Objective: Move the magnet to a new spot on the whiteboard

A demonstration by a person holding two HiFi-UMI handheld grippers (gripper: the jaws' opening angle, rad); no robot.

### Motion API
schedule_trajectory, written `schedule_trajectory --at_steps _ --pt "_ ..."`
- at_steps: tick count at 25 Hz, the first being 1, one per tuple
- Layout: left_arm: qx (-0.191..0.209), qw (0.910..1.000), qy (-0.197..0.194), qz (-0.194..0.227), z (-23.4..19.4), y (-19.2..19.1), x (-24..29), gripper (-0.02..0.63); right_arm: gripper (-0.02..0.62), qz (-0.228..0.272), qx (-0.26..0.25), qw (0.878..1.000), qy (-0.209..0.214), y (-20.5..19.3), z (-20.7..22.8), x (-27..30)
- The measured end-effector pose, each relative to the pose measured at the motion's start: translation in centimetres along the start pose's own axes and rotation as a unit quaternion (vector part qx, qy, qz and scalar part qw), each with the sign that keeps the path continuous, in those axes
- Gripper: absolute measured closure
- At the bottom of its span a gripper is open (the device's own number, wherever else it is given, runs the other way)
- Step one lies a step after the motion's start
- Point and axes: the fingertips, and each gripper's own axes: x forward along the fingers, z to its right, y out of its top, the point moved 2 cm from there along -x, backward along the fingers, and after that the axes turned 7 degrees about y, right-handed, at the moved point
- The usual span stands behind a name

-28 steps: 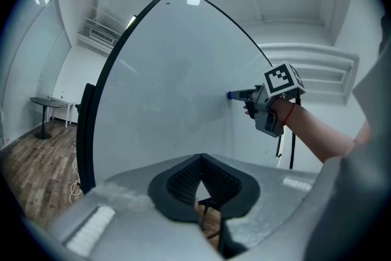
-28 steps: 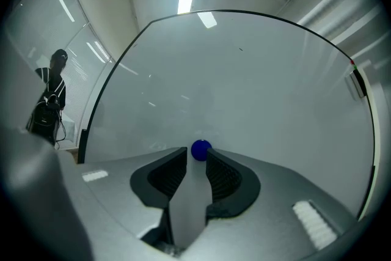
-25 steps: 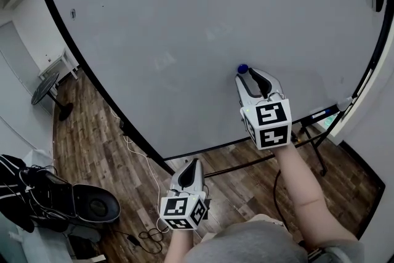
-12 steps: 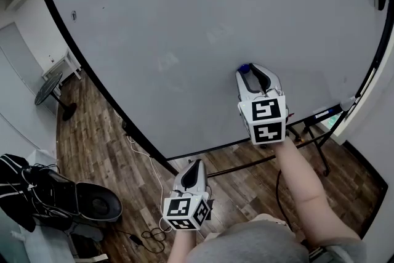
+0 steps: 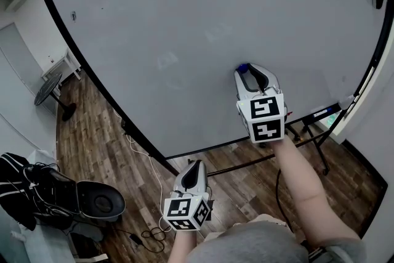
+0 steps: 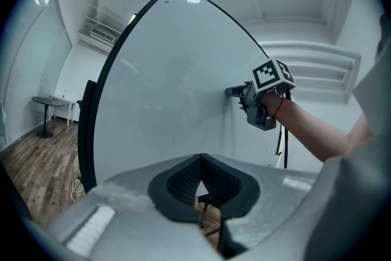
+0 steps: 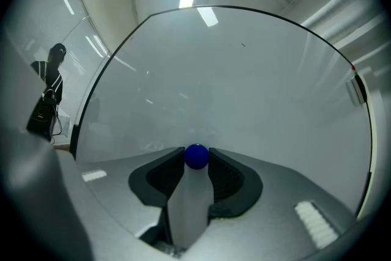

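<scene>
Two claws in play: the right claw (image 7: 196, 162) has just been closing and now pinches the blue magnet (image 7: 196, 156) at its tips, right against the whiteboard (image 5: 184, 21), around 5 o'clock from the board's middle in the head view. Left claw (image 6: 200, 160) is pressed together with nothing in it, off the board at 7 o'clock from the right one.

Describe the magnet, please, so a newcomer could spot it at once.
Find the large whiteboard. Low on it, right of centre, the jaws of the right gripper have just been closing on the magnet. It is a small round knob, the only blue thing there.
</scene>
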Motion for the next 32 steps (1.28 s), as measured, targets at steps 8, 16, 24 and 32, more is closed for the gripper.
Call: schedule_trajectory --at_steps 8,16,24,32 --pt "0.004 1.0 -0.007 -0.001 0.6 0.0 -1.1 0.603 0.472 0.002 0.004 1.0 0.011 -0.1 -1.2 -2.7" --pt "0.007 0.9997 -0.022 0.006 2.2 0.0 -2.5 0.603 0.472 0.007 0.012 1.0 0.011 -1.1 -2.2 -8.4" --pt "0.005 0.9986 -0.053 0.002 4.2 -0.4 -3.5 0.603 0.472 -0.006 0.015 1.0 -0.005 -2.0 -2.5 -12.8" --pt "0.009 0.9953 -0.096 0.001 7.1 -0.2 -1.7 0.603 0.472 -0.004 0.017 0.999 -0.029 -2.3 -0.6 -15.0"
